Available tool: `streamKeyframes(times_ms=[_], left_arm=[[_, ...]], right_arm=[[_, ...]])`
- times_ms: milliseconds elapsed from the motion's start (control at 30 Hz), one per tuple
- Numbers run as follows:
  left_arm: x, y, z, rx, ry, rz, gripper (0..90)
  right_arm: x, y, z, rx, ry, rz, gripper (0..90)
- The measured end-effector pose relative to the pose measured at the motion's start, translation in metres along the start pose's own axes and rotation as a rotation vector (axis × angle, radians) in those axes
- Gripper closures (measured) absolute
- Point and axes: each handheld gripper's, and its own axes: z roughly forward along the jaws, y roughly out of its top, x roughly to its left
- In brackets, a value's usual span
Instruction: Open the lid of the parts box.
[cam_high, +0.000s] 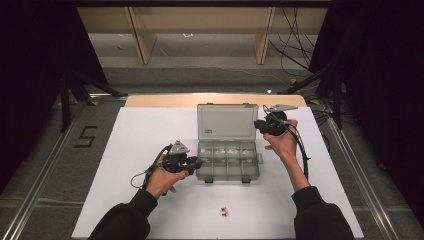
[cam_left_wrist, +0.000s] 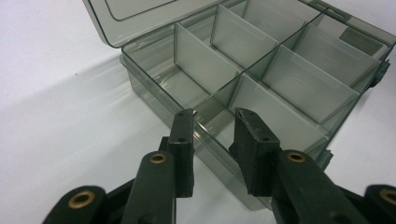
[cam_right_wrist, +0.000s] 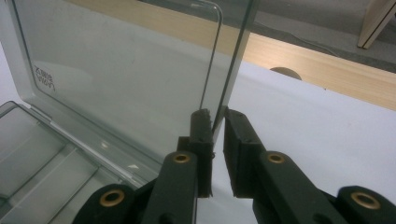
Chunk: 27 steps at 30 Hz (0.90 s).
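Note:
A clear grey compartment box (cam_high: 227, 175) stands mid-table with its lid (cam_high: 227, 122) raised upright; its compartments look empty. My left gripper (cam_high: 196, 163) is at the box's left front corner. In the left gripper view it (cam_left_wrist: 212, 119) is open, its jaws astride the box's side wall (cam_left_wrist: 154, 88), one outside and one over a compartment. My right gripper (cam_high: 258, 125) is at the lid's right edge. In the right gripper view it (cam_right_wrist: 215, 116) is shut on the lid (cam_right_wrist: 116, 70), whose thin edge runs up from between the jaws.
A few small coloured pieces (cam_high: 224, 211) lie on the white table top near its front edge. A wooden strip (cam_right_wrist: 317, 65) borders the table's far side. Dark stands and cables flank both sides on the floor.

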Motion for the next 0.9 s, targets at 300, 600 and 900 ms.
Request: streamKeyframes(times_ms=[300,600,900], left_arm=[[0.0,0.001,0.0,0.003,0.002,-0.001,67.9],[0.0,0.001,0.0,0.007,-0.002,-0.001,66.7],[0.0,0.001,0.0,0.01,-0.004,0.008,66.3]], right_arm=[[-0.002,0.001,0.005,0.001,-0.018,-0.014,81.8],[-0.001,0.001,0.006,0.008,-0.013,0.026,80.2],[0.006,0.003,-0.004,-0.022,0.018,0.001,75.2]])
